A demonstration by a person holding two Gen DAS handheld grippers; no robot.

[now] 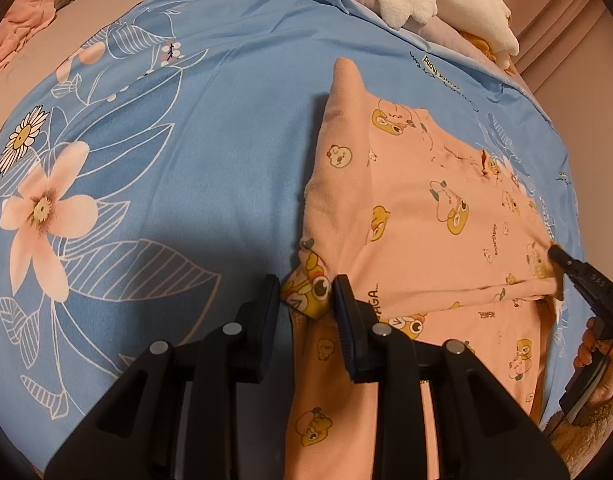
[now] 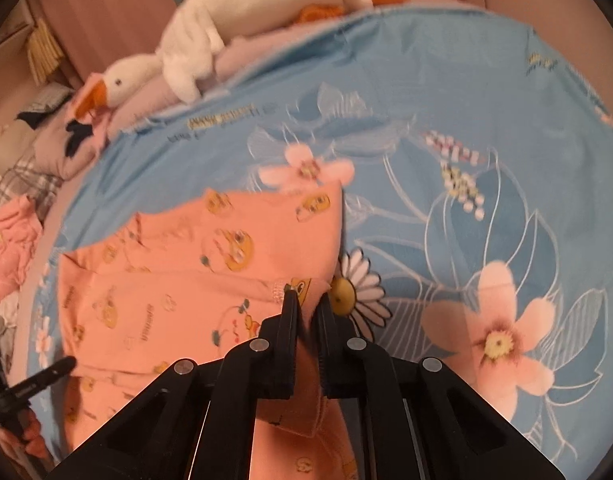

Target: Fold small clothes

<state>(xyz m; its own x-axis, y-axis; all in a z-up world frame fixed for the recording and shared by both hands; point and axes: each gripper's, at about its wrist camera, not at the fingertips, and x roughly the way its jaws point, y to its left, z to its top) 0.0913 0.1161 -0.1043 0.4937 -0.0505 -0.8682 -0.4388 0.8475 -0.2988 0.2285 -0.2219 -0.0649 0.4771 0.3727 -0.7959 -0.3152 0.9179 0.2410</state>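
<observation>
Left wrist view: left gripper (image 1: 306, 294) pinching bunched corner of peach cotton garment with yellow cartoon-duck print (image 1: 418, 216), holding fold edge taut. Garment lying flat on blue floral bedsheet (image 1: 226, 152), right of big pink flower. Right gripper (image 1: 556, 254) gripping opposite garment edge.

Right wrist view: right gripper (image 2: 306, 300) clamping garment (image 2: 186, 272) edge, jaws nearly closed on cloth; likely pairing with left for even fold. White plush goose (image 2: 194, 48) lying beyond garment, off sheet.

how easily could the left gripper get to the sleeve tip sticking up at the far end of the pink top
Probably yes, but not right away. The left gripper is clamped on a bunched corner of the pink top. The sleeve tip lies bare on the blue sheet with nothing in between.
</observation>
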